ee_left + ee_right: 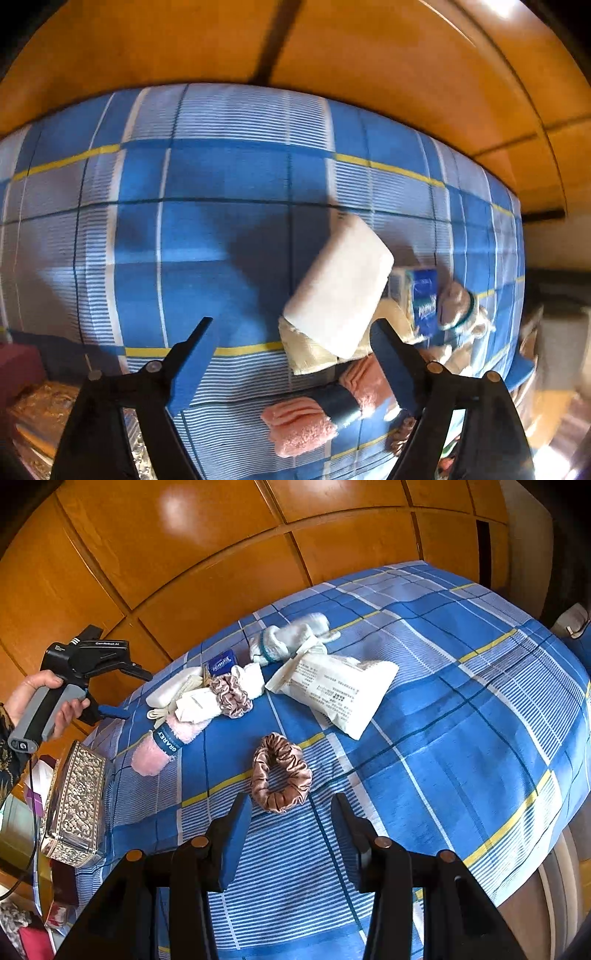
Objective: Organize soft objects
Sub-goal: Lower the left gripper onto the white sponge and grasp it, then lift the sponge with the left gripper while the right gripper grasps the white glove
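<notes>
Right wrist view: right gripper (291,834) hovers with its jaws spread wide and holding nothing, low centre of frame, just short of the brown satin scrunchie (280,773), which lies alone on the blue plaid bedsheet (461,716). Remaining soft items cluster upper left of centre: pink rolled towel (166,744) with a dark band, second scrunchie (232,696), white socks (288,638), flat white pouch (338,694)

Left gripper (291,365) also gapes wide, nothing between its pads; a white foam-like block (340,284) lies beyond its right finger

Handling estimate, scrunchie: very light, fully limp, slick satin, not fragile. Likely to slip from a shallow pinch. Best hold: straddle one side of the ring, one finger inside the hole, one outside, and bite the gathered fabric deep
</notes>
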{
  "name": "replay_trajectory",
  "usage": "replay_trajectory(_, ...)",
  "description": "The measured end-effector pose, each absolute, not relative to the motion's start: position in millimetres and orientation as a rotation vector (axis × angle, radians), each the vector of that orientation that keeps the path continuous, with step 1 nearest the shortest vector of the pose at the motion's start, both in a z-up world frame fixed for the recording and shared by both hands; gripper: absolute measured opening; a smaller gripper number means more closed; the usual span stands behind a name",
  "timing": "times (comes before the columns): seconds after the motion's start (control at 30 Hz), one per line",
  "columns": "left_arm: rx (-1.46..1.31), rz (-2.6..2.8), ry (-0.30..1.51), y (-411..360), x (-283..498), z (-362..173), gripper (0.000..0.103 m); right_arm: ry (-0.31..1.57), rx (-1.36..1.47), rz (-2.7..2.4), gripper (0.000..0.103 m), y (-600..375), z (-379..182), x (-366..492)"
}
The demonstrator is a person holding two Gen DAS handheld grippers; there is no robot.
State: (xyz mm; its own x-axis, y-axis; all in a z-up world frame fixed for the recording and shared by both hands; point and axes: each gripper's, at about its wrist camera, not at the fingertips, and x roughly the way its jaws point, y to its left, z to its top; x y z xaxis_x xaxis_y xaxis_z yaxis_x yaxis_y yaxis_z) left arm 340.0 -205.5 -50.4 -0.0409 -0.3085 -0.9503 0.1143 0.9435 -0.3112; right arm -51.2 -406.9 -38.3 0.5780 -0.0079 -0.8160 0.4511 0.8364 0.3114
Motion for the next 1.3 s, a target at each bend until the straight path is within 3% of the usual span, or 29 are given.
replay_trajectory(0.13, -0.060, -0.403, 1.526, -224.2, 338.4, -47.3, 0.095, 0.928, 0.532, -0.288, 0.045, -407.9, -40.2, -51.4)
replay_trajectory(0.3, 0.306, -0.489, 1.369, -277.5, 324.1, -47.2, 0.095, 0.933, 0.537, -0.296, 0.045, -411.6, -43.3, -52.0)
replay_trajectory(0.37, 0.422, -0.526, 1.314, -292.3, 313.7, -52.0, 0.092, 0.938, 0.539, -0.301, 0.045, -412.9, -45.6, -52.2)
replay_trajectory(0.4, 0.444, -0.532, 1.302, -295.7, 311.6, -54.5, 0.086, 0.940, 0.543, -0.303, 0.045, -413.5, -46.8, -52.4)
replay_trajectory(0.43, 0.468, -0.530, 1.300, -298.3, 311.1, -59.7, 0.072, 0.943, 0.547, -0.304, 0.045, -414.1, -47.8, -52.5)
replay_trajectory(0.5, 0.471, -0.506, 1.322, -298.5, 314.4, -69.9, 0.057, 0.943, 0.548, -0.308, 0.045, -414.9, -48.8, -53.1)
replay_trajectory(0.6, 0.422, -0.515, 1.313, -294.0, 318.3, -75.6, 0.053, 0.939, 0.544, -0.310, 0.045, -415.1, -49.5, -53.2)
replay_trajectory(0.77, 0.232, -0.503, 1.264, -253.7, 325.5, -42.7, 0.053, 0.949, 0.550, -0.300, 0.045, -412.1, -54.3, -50.2)
replay_trajectory(1.13, 0.176, -0.499, 1.170, -226.5, 280.6, 0.4, 0.053, 0.920, 0.621, -0.192, 0.045, -414.0, -42.9, -12.1)
replay_trajectory(1.3, 0.146, -0.527, 1.137, -211.0, 258.4, 19.8, 0.053, 0.884, 0.397, -0.193, 0.045, -422.5, -17.5, 44.6)
